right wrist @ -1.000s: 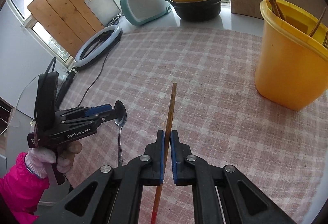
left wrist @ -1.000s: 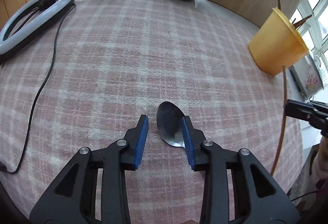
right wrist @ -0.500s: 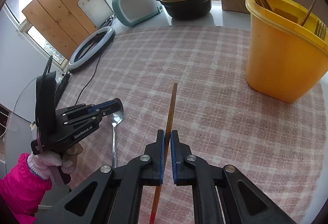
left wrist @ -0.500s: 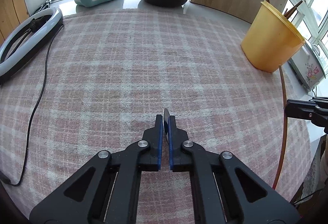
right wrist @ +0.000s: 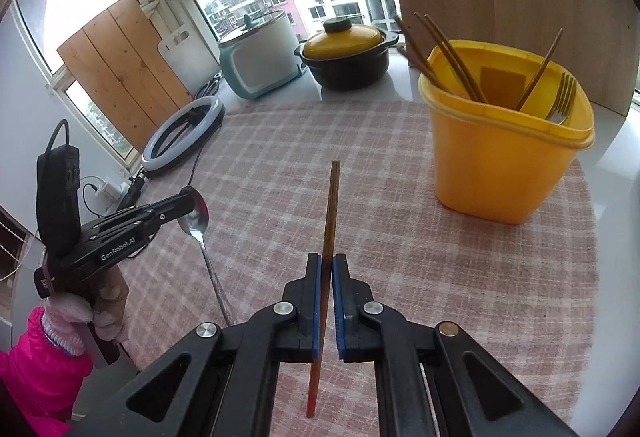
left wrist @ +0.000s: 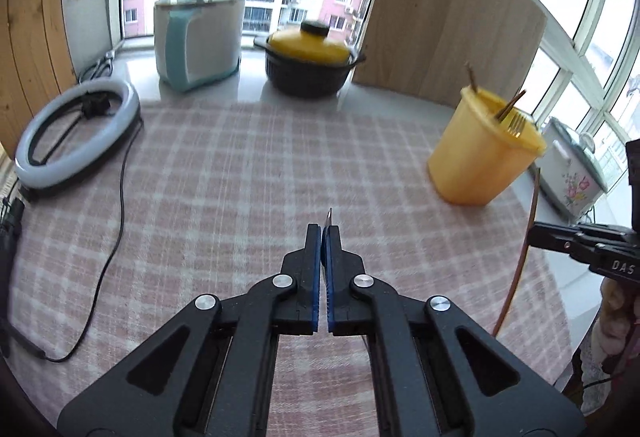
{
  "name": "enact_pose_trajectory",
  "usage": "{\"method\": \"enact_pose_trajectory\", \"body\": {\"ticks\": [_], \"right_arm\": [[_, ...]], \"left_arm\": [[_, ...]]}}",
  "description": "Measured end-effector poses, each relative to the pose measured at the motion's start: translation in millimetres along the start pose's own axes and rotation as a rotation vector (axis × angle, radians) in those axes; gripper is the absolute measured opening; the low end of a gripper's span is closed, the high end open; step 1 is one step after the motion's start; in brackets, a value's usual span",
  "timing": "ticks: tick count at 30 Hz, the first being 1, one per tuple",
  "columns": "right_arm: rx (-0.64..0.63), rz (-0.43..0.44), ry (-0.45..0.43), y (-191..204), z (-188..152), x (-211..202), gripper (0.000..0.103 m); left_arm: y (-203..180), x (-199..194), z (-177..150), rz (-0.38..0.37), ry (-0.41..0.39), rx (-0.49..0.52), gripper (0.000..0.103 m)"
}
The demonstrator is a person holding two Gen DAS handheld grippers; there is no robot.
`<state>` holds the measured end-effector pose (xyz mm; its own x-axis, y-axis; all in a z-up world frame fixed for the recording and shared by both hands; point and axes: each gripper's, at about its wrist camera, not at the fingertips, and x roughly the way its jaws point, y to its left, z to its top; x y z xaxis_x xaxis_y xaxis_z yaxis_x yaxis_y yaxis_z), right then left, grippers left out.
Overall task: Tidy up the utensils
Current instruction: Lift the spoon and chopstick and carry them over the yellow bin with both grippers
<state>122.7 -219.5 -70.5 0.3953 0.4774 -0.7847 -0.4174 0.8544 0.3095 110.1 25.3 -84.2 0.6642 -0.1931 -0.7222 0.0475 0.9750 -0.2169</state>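
Right wrist view: right gripper (right wrist: 327,269) clenches a chopstick (right wrist: 330,213), its length pointing ahead; the yellow bucket (right wrist: 496,165) stands ahead-right, nearer this hand. Left gripper (right wrist: 188,199) grasps a spoon (right wrist: 196,221) by its bowl, handle hanging.

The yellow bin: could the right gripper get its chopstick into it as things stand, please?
Probably yes. The right gripper holds the chopstick clear of the cloth, and the yellow bin stands open-topped ahead to its right, nothing between them.
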Motion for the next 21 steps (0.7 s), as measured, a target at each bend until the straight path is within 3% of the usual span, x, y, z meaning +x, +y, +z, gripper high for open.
{"method": "enact_pose_trajectory", "body": {"ticks": [11, 21], "right_arm": [[0.015, -0.035, -0.113, -24, 7, -53, 0.003], [0.028, -0.064, -0.205, -46, 14, -95, 0.002]], "left_arm": [[-40, -35, 29, -0.044, -0.118, 0.05, 0.0], [-67, -43, 48, -0.076, -0.179, 0.059, 0.0]]}}
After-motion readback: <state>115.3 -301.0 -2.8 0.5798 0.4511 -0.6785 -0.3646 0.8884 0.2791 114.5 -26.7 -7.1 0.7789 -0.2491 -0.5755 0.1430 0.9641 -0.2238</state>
